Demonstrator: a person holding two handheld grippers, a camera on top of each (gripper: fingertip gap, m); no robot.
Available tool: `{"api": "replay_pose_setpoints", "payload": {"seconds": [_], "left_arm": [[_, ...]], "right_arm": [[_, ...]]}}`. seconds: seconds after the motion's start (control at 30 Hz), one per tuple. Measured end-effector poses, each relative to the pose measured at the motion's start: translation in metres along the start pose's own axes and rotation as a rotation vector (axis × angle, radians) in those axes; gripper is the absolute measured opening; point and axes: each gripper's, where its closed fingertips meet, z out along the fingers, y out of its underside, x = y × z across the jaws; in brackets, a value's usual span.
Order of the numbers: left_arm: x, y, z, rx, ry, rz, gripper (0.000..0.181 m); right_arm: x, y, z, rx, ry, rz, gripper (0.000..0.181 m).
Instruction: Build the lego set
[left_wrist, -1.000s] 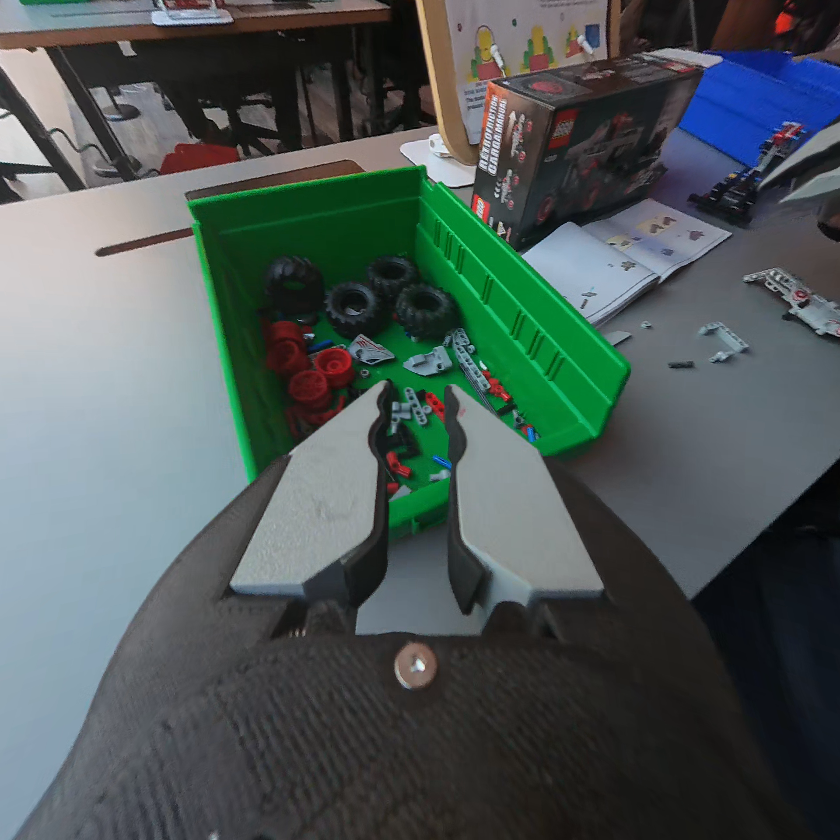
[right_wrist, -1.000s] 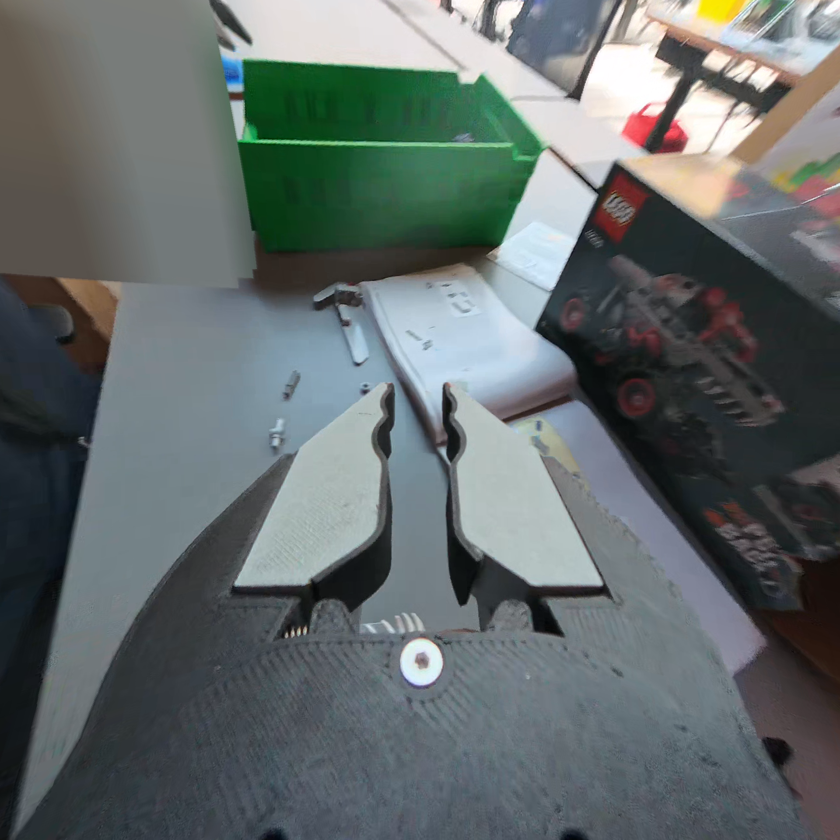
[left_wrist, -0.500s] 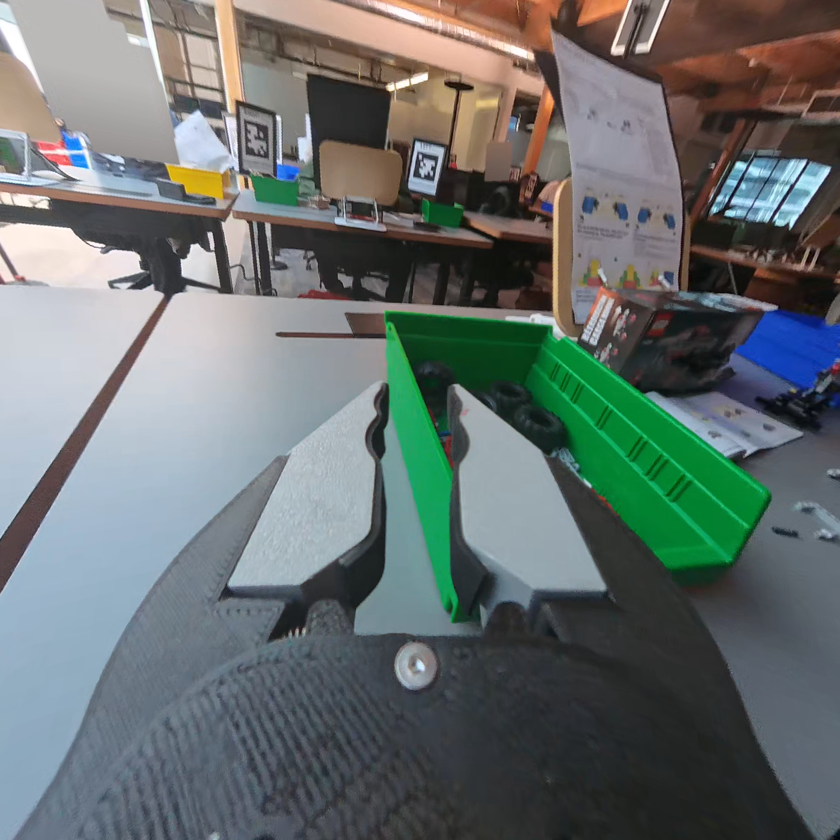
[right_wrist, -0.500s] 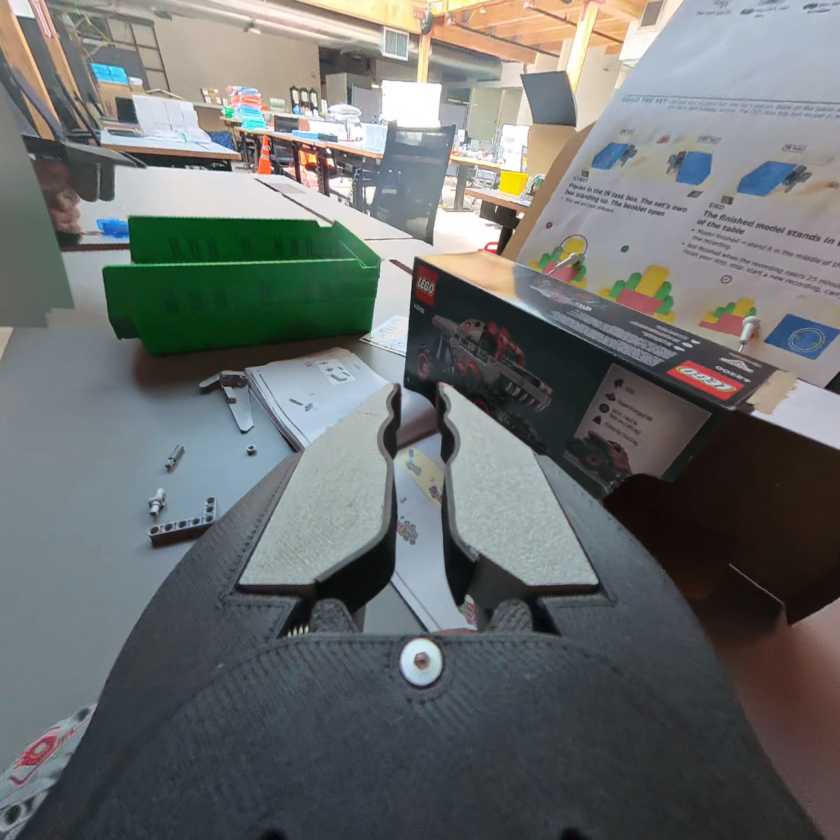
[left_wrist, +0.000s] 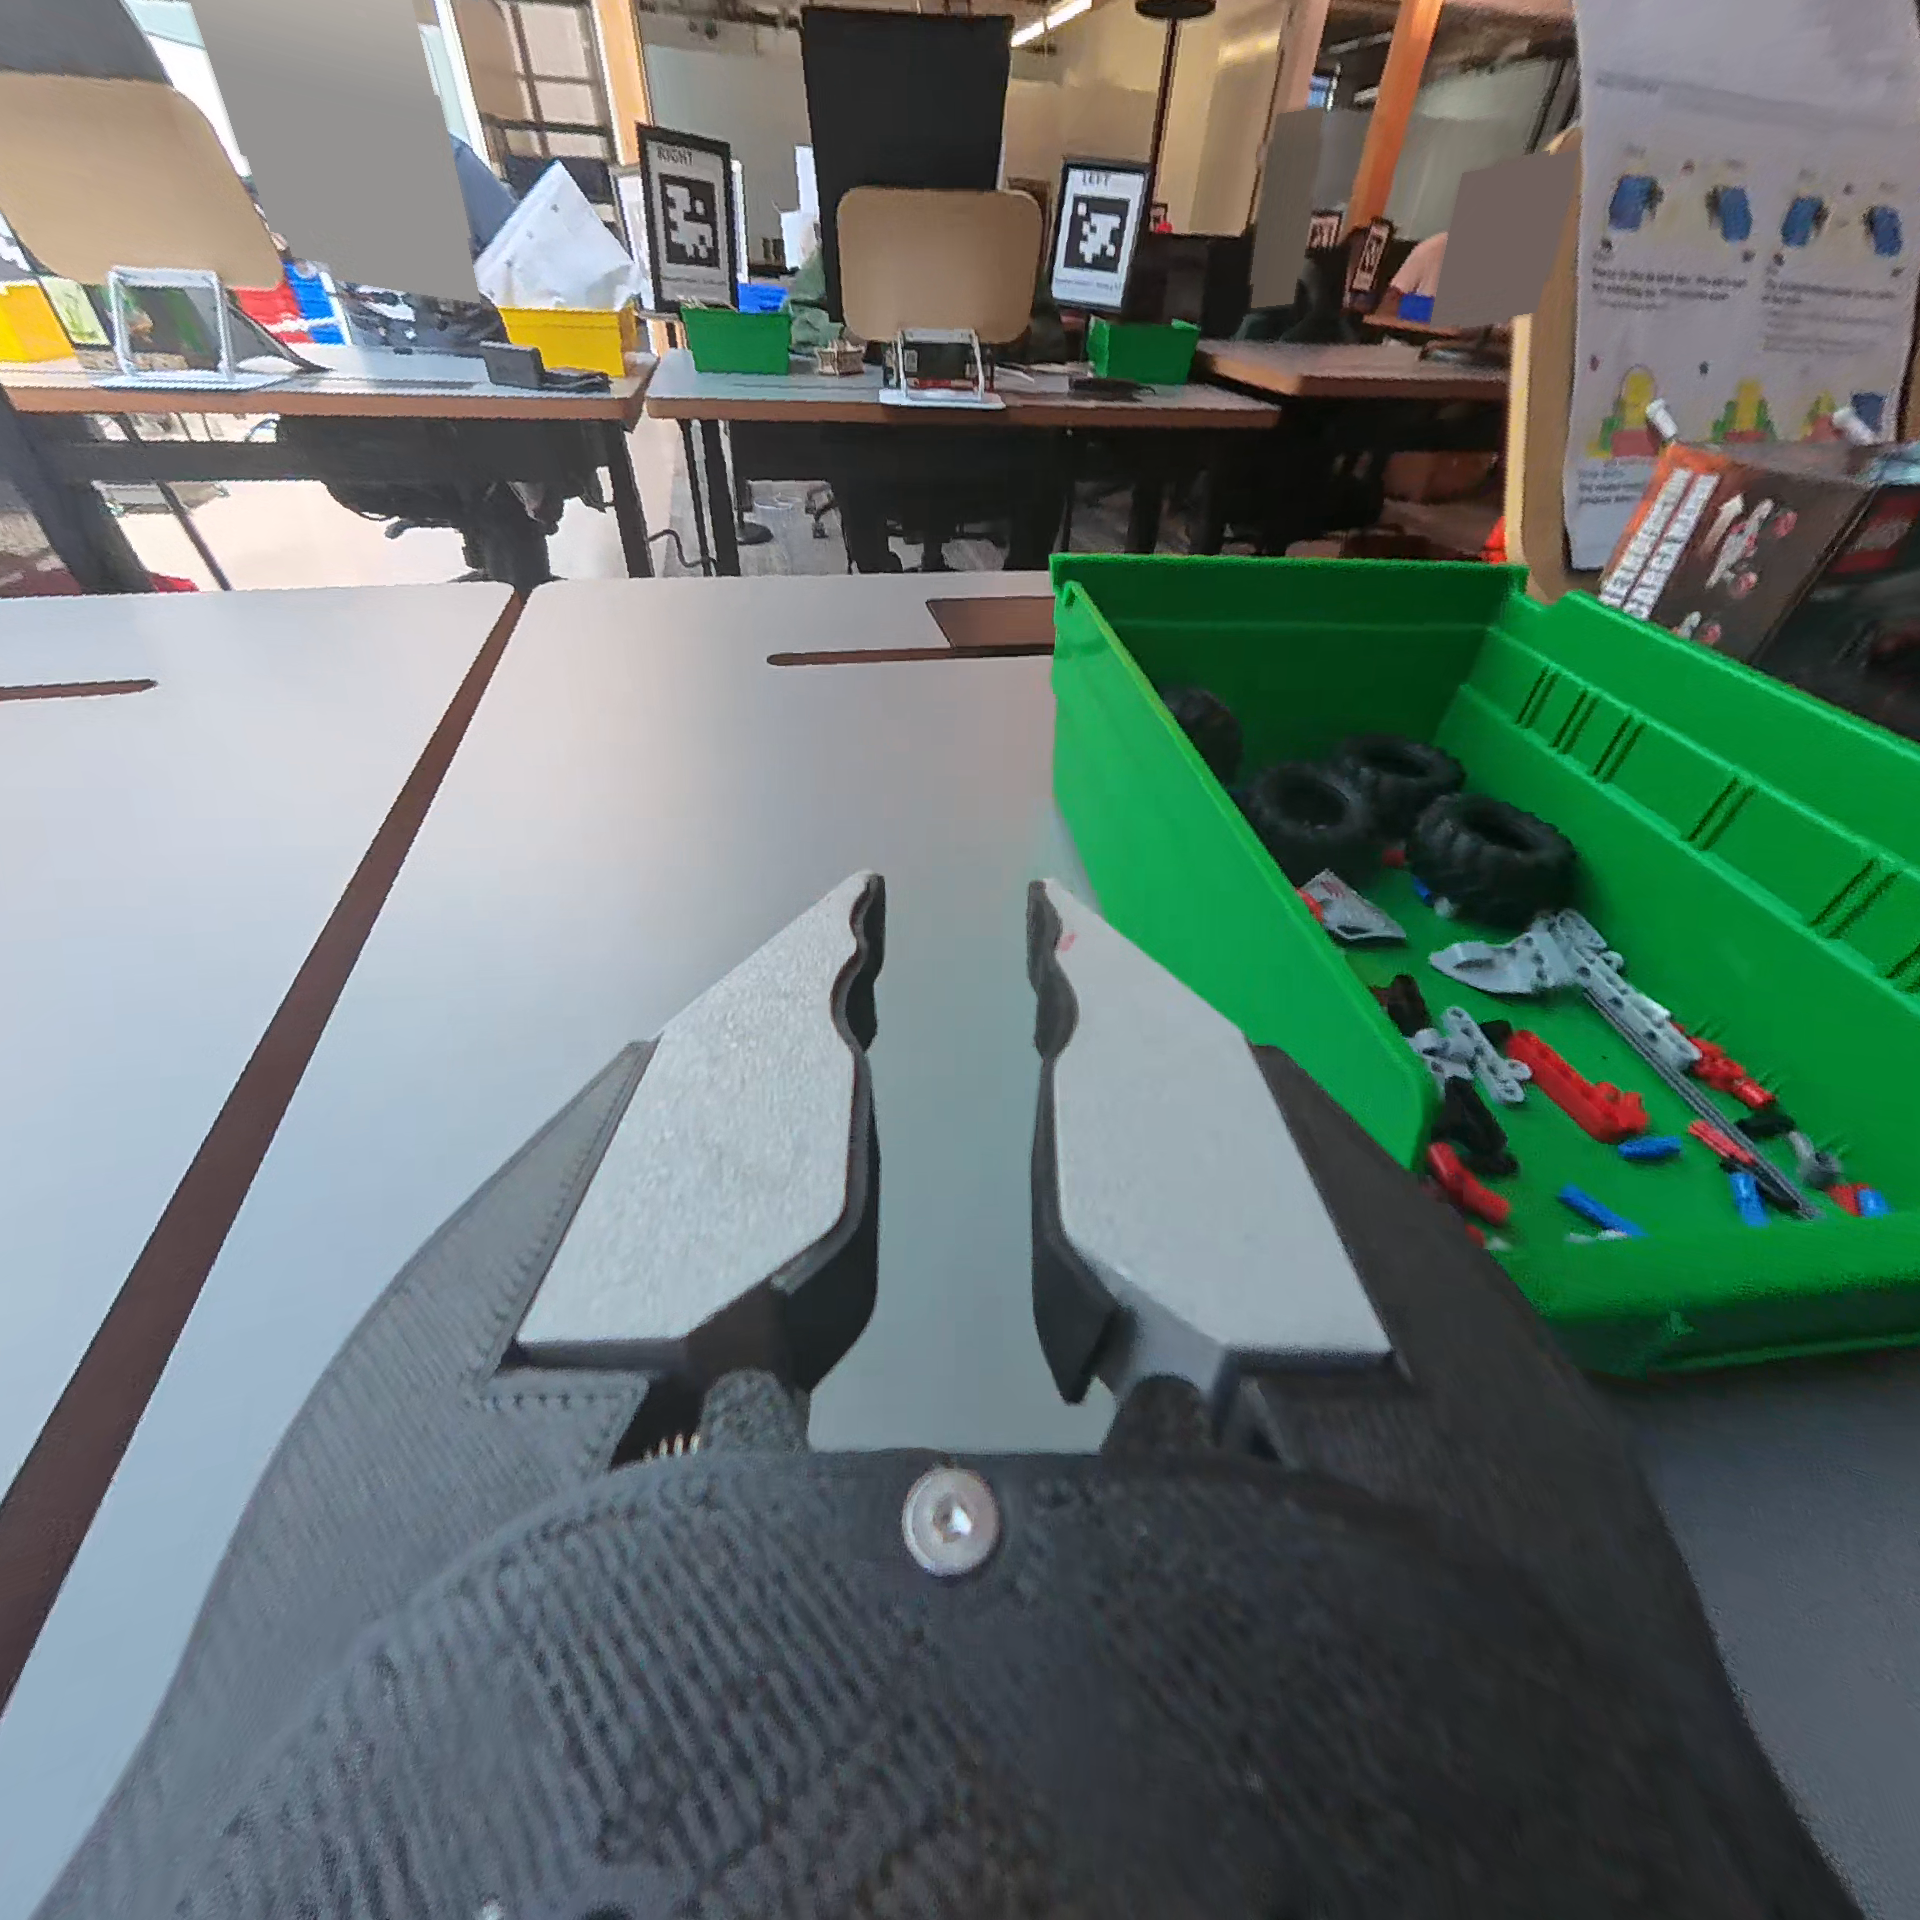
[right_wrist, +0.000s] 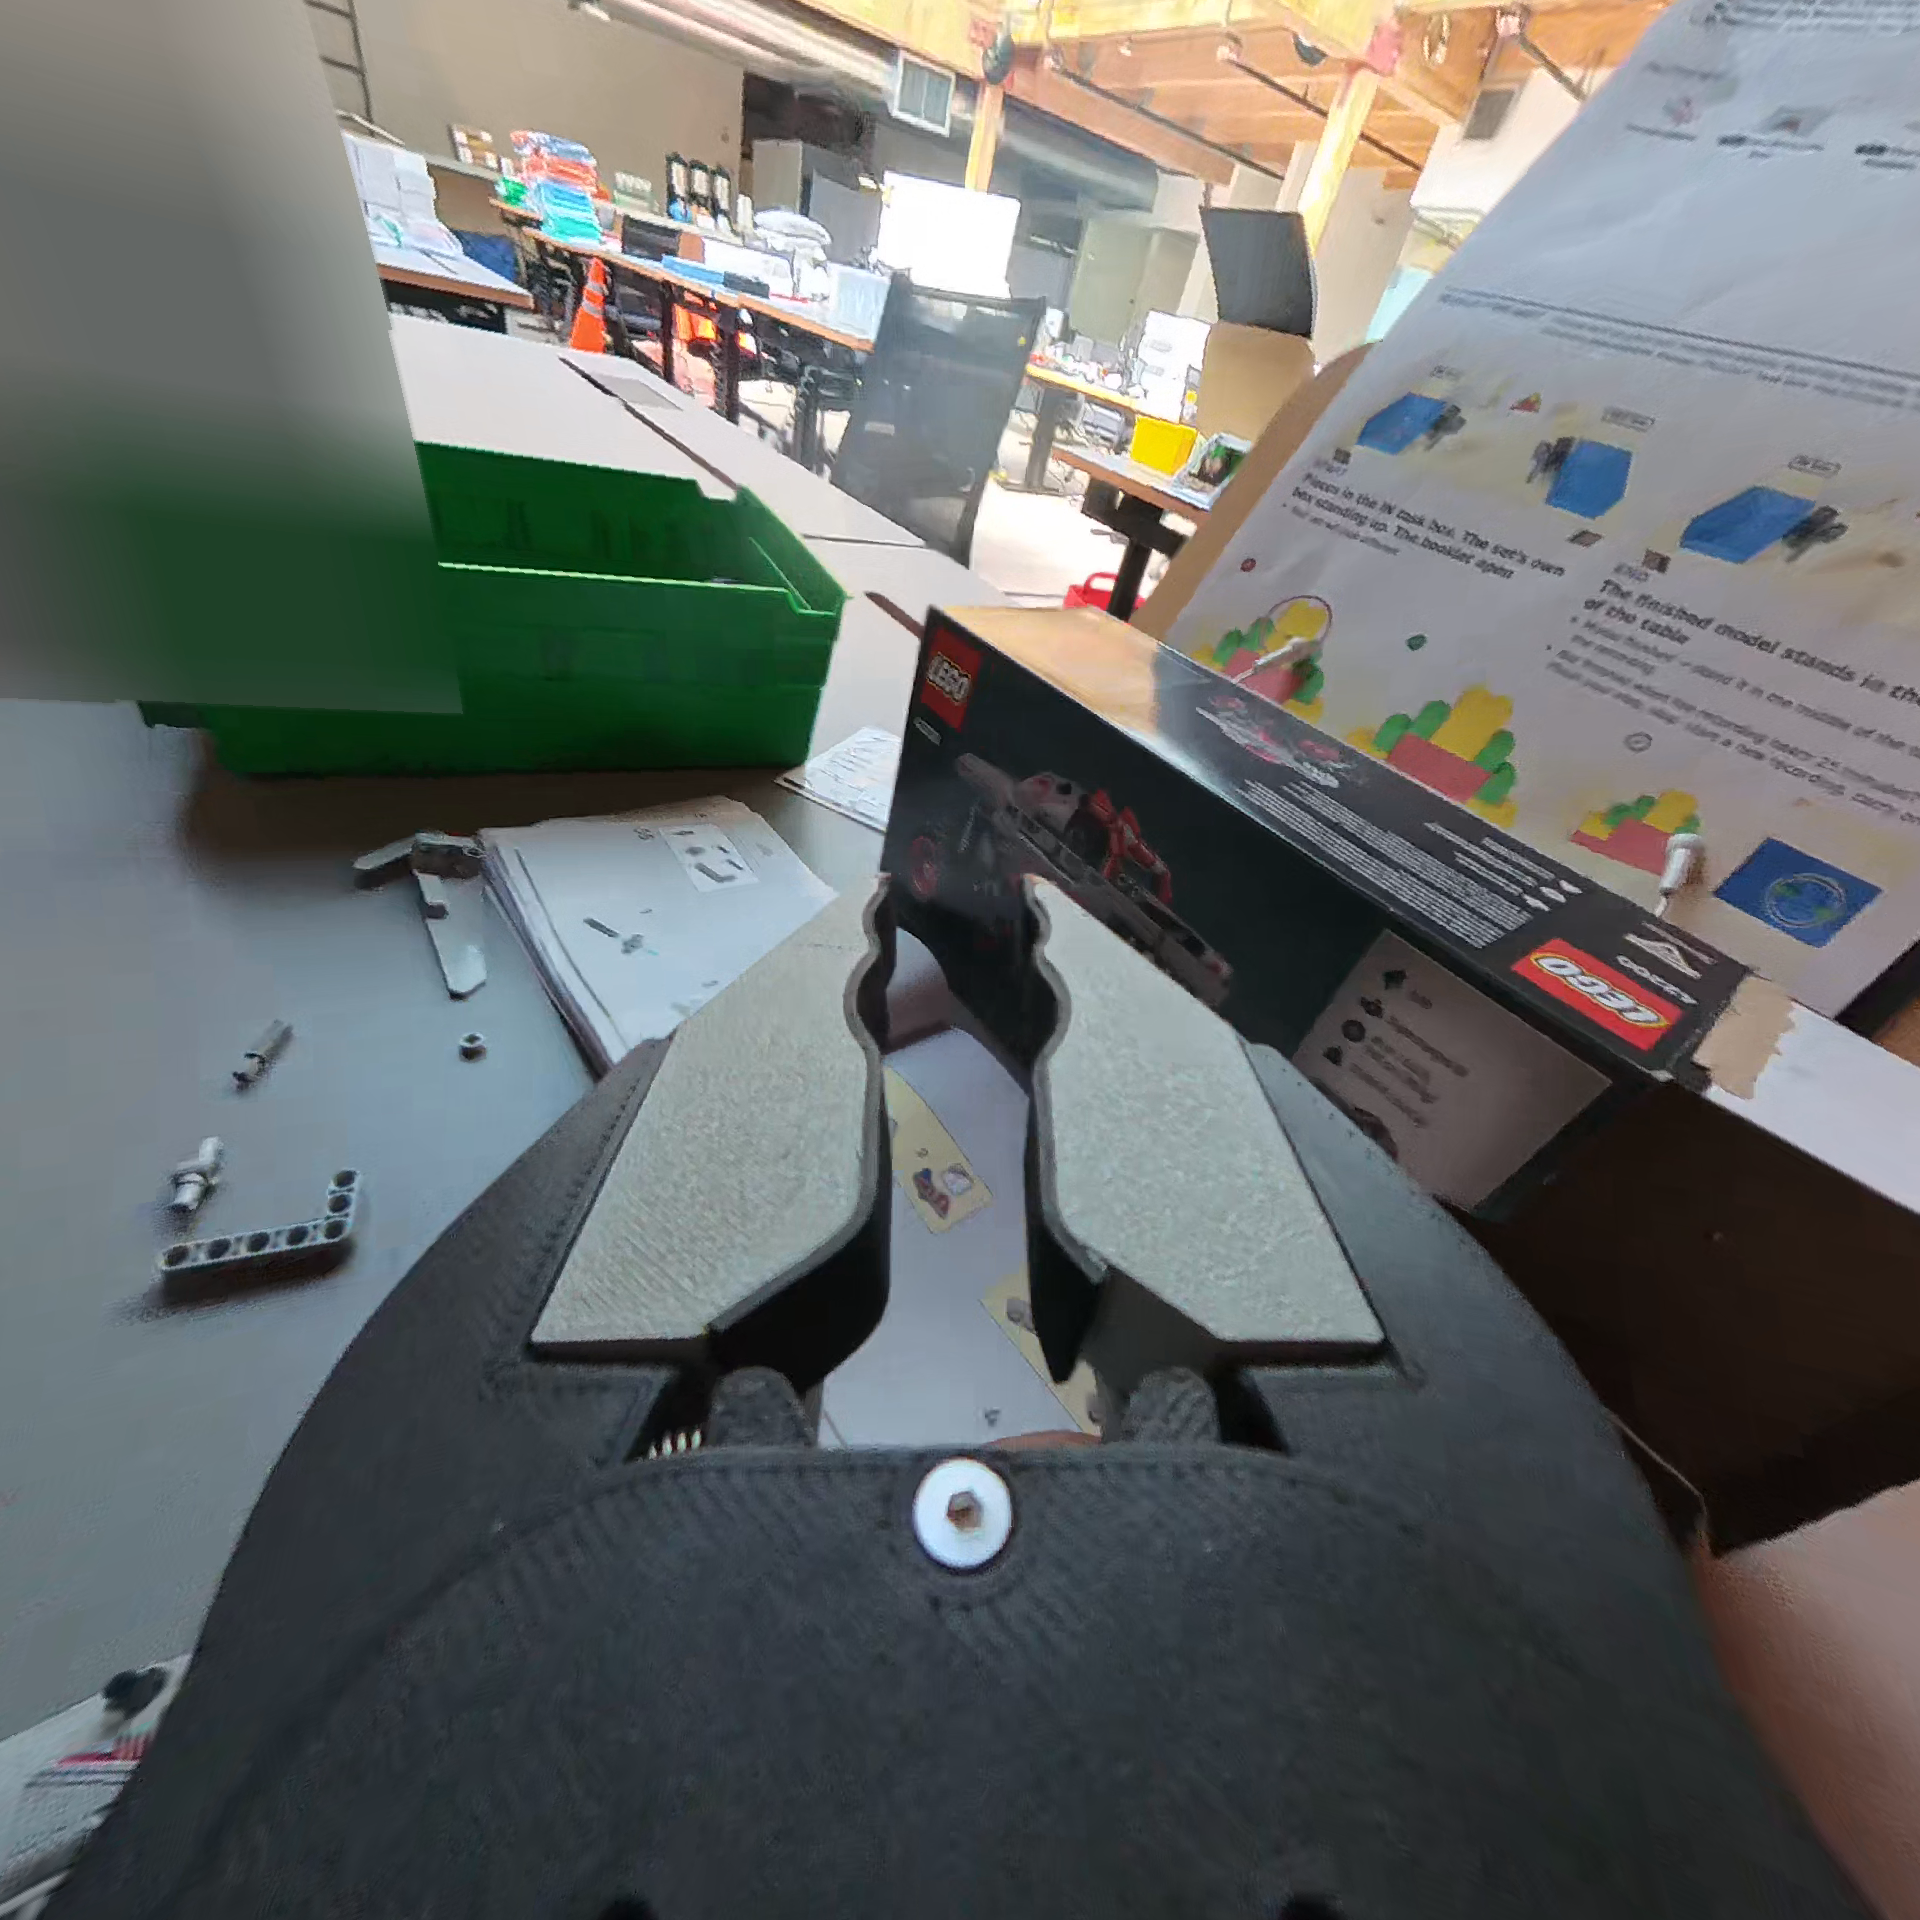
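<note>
while the left gripper (left_wrist: 954, 899) hangs over bare grey table (left_wrist: 582, 831) with its fingers spread and nothing between them, the green bin (left_wrist: 1164, 935) sits just to its right, holding black tyres (left_wrist: 1491, 857), grey beams and small red, blue and black pieces. the risk here, as i judge it, is the bin's near wall: a reach in from this low angle could catch the rim and shove or tip the bin, and the tiny pins lie close together, so a wide pinch may take two or flick one away.

in the right wrist view, the right gripper (right_wrist: 954, 904) is also parted and empty, aimed at the lego box (right_wrist: 1299, 873) behind the open instruction booklet (right_wrist: 644, 914). a grey l-shaped beam (right_wrist: 260, 1236), two small pins and a grey angled piece (right_wrist: 436, 894) lie loose on the table to its left. a careless sweep could scatter those parts off the edge, or nudge the box over onto the booklet.
</note>
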Motion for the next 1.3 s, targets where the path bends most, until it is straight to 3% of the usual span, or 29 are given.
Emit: {"api": "replay_pose_setpoints", "payload": {"seconds": [0.17, 0.27, 0.53, 0.67, 0.9, 1.3], "left_arm": [[0.004, 0.018, 0.003, -0.047, 0.089, -0.107, 0.027], [-0.001, 0.014, 0.004, -0.017, 0.051, -0.092, 0.024], [0.009, 0.011, 0.006, -0.002, 0.151, -0.130, 0.025], [0.017, 0.009, 0.002, 0.018, 0.217, -0.166, 0.025], [0.026, 0.007, -0.003, 0.028, 0.271, -0.184, 0.026], [0.026, 0.008, -0.004, 0.027, 0.260, -0.166, 0.027]], "right_arm": [[0.020, 0.012, -0.012, -0.081, 0.074, 0.049, 0.026], [0.027, 0.008, -0.028, -0.063, 0.162, 0.030, 0.026], [0.033, 0.014, -0.072, 0.012, 0.329, 0.079, 0.022], [0.036, 0.035, -0.077, -0.042, 0.372, 0.122, 0.023], [0.047, 0.042, -0.092, -0.029, 0.448, 0.153, 0.022], [0.046, 0.049, -0.085, -0.052, 0.418, 0.176, 0.023]]}}
